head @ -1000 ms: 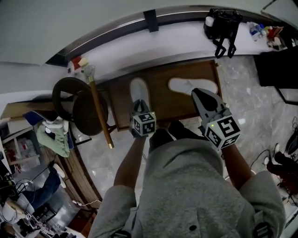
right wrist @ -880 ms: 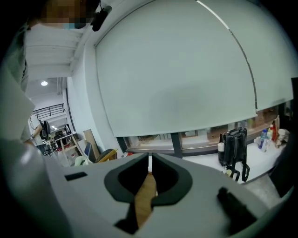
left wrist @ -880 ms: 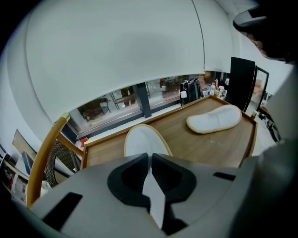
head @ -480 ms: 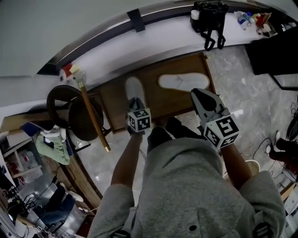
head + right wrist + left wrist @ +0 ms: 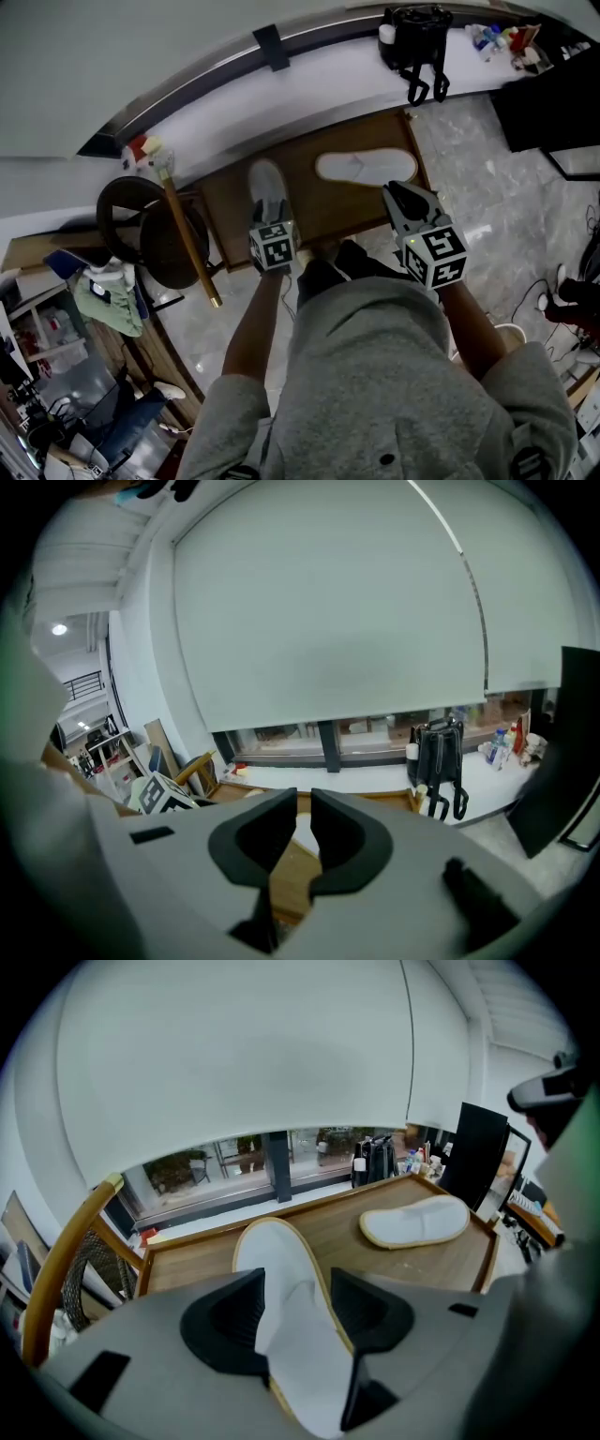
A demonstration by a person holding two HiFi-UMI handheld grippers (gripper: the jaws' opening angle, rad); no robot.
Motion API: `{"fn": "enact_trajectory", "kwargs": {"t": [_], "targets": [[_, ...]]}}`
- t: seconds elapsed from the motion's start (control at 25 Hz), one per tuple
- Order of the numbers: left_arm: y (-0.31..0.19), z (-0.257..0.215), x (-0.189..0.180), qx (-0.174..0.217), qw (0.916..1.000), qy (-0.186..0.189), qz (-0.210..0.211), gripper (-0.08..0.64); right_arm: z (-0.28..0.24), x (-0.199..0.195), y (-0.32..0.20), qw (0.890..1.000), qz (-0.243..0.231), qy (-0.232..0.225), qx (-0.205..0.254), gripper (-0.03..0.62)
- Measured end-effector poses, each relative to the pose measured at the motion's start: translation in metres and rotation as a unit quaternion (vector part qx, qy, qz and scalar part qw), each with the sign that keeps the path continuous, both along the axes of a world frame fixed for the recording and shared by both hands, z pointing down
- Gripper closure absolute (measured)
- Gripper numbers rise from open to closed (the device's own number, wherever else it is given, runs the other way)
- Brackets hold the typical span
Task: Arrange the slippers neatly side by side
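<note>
- Jaws of the left gripper are opening, with one slipper lying loose between them.
- Other slipper lies crosswise ahead, to its right.
- Right gripper is drawn together, holding nothing.

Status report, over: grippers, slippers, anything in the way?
Left gripper jaws opening, near slipper between them. Right gripper shut, empty. Far slipper lies crosswise, not yet paired. Nothing between the slippers.

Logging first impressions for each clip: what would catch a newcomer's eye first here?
Two white slippers on the low wooden table stand out. The near slipper lies lengthwise between the tongs of the left gripper, which are opening. The far slipper lies crosswise toward the table's far right, so they are not yet side by side.
</note>
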State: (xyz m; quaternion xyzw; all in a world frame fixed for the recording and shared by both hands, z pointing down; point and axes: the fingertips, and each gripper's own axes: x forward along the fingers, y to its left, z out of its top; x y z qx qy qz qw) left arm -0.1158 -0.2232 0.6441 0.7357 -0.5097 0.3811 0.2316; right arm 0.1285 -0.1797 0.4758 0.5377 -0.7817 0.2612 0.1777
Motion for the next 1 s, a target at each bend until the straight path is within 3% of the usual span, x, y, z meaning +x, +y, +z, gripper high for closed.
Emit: {"fn": "enact_trajectory", "kwargs": {"t": [0.28, 0.44, 0.64, 0.76, 1.0], "targets": [[0.007, -0.03, -0.004, 0.025, 0.9992, 0.029, -0.014, 0.345, 0.048, 0.01, -0.001, 0.998, 0.048, 0.008, -0.046, 0.549], [0.013, -0.048, -0.014, 0.043, 0.9977, 0.034, -0.04, 0.344, 0.08, 0.013, -0.01, 0.99, 0.104, -0.039, -0.082, 0.505], [0.027, -0.066, -0.024, 0.056, 0.9954, 0.039, -0.068, 0.345, 0.13, 0.025, -0.021, 0.965, 0.198, -0.094, -0.142, 0.494], [0.035, -0.072, -0.031, 0.054, 0.9946, 0.035, -0.081, 0.345, 0.154, 0.023, -0.023, 0.944, 0.24, -0.132, -0.184, 0.482], [0.052, -0.079, -0.053, 0.044, 0.9929, 0.017, -0.109, 0.344, 0.18, 0.022, -0.036, 0.907, 0.317, -0.201, -0.191, 0.467]]}}
